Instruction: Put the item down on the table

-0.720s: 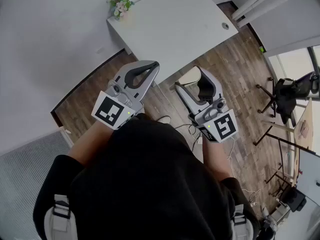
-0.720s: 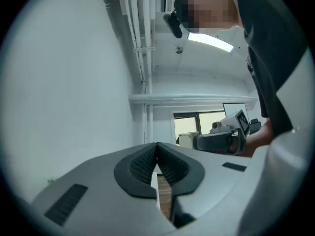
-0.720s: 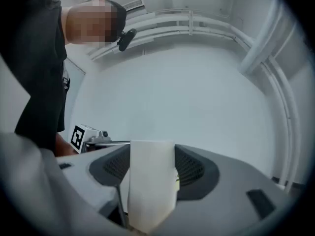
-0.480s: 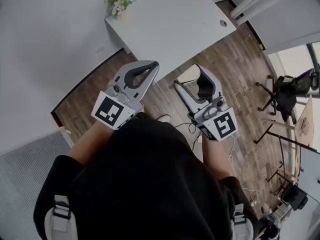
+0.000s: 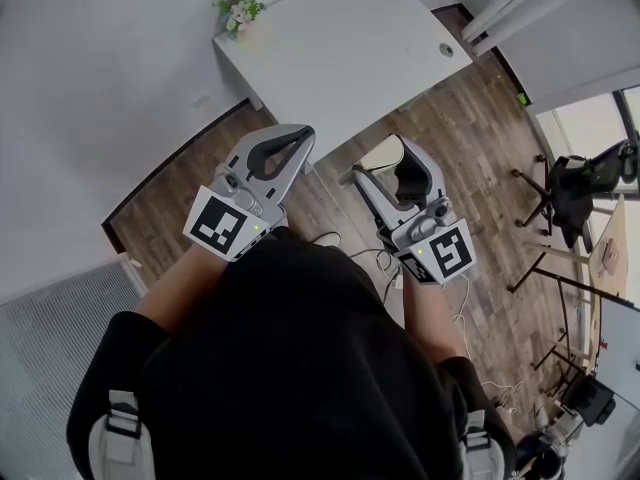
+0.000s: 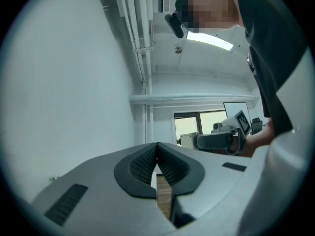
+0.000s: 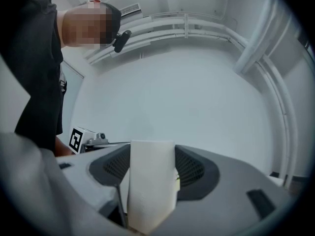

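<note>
In front of the person's chest, my right gripper is shut on a white, paper-like roll that stands between its wide-set jaws; in the head view the roll shows cream-white. My left gripper is held up beside it, shut, its ribbed pads touching at the tip with nothing between them. Both hang over the wooden floor, short of the white table, which lies ahead of them.
A small pot of flowers stands on the table's far left corner. A cable lies on the floor below the grippers. A black chair and stands are at the right. A white wall fills the left.
Almost nothing differs: both grippers stay in front of the chest, and the right one with the roll has wobbled slightly.
</note>
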Tool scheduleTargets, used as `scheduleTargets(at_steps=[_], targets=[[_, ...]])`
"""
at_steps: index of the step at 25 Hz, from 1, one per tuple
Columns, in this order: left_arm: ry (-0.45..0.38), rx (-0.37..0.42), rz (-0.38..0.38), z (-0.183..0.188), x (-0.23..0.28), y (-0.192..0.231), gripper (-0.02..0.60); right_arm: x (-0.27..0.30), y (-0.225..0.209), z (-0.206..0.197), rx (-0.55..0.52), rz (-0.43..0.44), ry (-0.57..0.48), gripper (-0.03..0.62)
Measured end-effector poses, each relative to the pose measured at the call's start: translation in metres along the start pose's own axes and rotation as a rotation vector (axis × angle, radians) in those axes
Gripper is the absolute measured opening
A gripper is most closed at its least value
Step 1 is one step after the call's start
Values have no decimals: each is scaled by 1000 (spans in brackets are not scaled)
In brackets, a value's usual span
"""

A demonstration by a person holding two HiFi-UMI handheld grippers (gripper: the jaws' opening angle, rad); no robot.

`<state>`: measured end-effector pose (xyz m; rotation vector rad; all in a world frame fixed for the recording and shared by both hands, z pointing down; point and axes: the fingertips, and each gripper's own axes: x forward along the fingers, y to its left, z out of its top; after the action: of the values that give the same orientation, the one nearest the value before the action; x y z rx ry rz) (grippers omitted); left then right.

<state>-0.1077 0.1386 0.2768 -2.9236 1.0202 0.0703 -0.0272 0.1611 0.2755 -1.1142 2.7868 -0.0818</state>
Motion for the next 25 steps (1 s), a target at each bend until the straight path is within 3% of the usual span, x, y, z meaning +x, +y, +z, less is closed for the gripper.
scheduleTargets(at_steps=[11, 25], targets=[[-2, 13, 7, -5, 5, -20, -6, -22, -8, -4, -5, -13, -1, 282], [64, 6, -24, -18, 20, -45, -6, -40, -25, -10, 15, -20, -4, 282]])
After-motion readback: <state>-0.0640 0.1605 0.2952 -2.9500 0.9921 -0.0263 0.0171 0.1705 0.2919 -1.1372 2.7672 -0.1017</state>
